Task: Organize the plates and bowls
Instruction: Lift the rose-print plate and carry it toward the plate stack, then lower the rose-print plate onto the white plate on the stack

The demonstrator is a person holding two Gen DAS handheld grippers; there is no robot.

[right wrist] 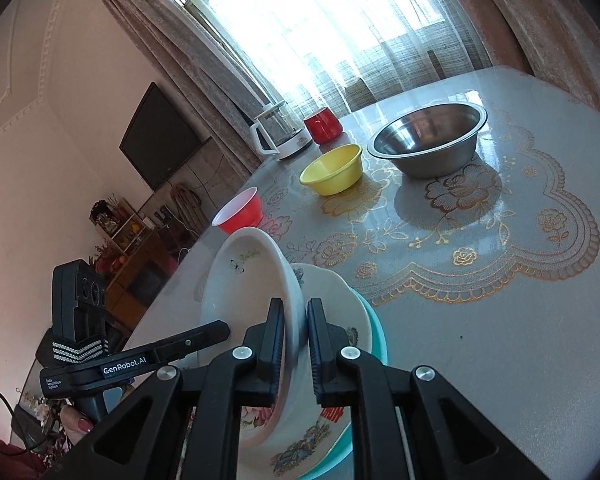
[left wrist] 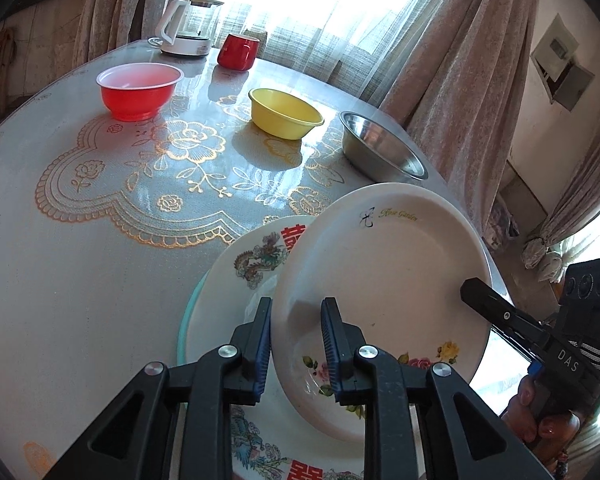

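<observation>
The white plate is being pinched by the right tongs and straddled by the spread left tongs over two stacked plates, while three bowls are being left unsorted.

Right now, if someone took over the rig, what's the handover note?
Left tool: open, loosely straddling the near rim of the flower plate.
Right tool: shut on that plate's rim; it carries the plate.
Flower plate: tilted over the dragon plate, which sits on the teal plate. I cannot tell whether its low edge touches.
Done: two plates stacked.
Left: lay the flower plate flat on the stack. The red bowl, yellow bowl and steel bowl stand apart on the table, not yet nested.
</observation>
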